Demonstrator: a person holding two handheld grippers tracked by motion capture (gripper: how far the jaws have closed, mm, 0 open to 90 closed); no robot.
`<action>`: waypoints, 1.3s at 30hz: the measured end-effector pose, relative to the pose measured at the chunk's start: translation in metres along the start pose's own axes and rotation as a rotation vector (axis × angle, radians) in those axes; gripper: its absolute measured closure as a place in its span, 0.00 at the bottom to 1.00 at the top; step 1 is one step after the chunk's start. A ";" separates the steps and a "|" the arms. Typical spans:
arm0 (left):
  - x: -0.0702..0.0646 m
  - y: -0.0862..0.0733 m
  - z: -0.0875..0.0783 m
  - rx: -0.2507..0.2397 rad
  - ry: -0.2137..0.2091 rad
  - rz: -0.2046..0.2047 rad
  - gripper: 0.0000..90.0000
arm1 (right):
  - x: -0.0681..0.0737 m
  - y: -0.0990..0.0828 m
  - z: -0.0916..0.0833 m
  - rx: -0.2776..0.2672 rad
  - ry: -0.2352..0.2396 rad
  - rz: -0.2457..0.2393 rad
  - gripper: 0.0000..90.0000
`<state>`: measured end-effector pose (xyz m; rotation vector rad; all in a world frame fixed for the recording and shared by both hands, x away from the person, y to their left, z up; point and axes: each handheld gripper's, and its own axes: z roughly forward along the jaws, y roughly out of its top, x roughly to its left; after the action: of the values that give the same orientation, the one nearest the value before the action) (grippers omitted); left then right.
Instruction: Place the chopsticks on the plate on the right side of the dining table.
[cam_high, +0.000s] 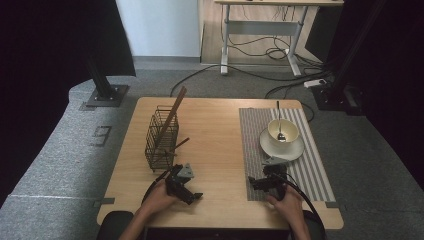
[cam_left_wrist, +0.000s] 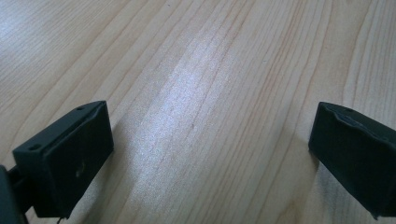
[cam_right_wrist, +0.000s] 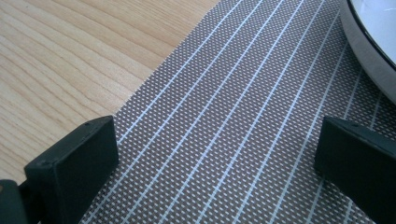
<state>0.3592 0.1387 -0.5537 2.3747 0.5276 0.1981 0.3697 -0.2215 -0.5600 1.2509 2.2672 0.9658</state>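
Nothing picked up yet: my left gripper (cam_high: 192, 196) rests on bare table (cam_high: 220, 125), right gripper (cam_high: 257, 183) on the mat (cam_high: 320, 172), both jaws released; spoon (cam_high: 280, 127) sits in the cup (cam_high: 287, 131), nearest my right

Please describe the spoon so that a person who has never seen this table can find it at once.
On the striped placemat at the table's right stands a cream bowl on a saucer. The spoon stands inside it, its thin dark handle pointing away from the person.
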 end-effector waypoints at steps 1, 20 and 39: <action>0.000 0.000 0.000 0.000 0.000 0.000 0.00 | 0.000 0.000 0.000 0.000 0.000 0.000 0.00; 0.000 0.000 0.000 0.002 0.001 0.000 0.00 | -0.001 0.001 0.000 0.004 0.009 -0.004 0.00; 0.000 0.000 0.000 0.002 0.003 -0.002 0.00 | 0.001 0.007 -0.006 0.005 0.039 -0.021 0.00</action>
<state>0.3590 0.1387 -0.5535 2.3760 0.5313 0.2000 0.3696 -0.2208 -0.5506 1.2185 2.3091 0.9854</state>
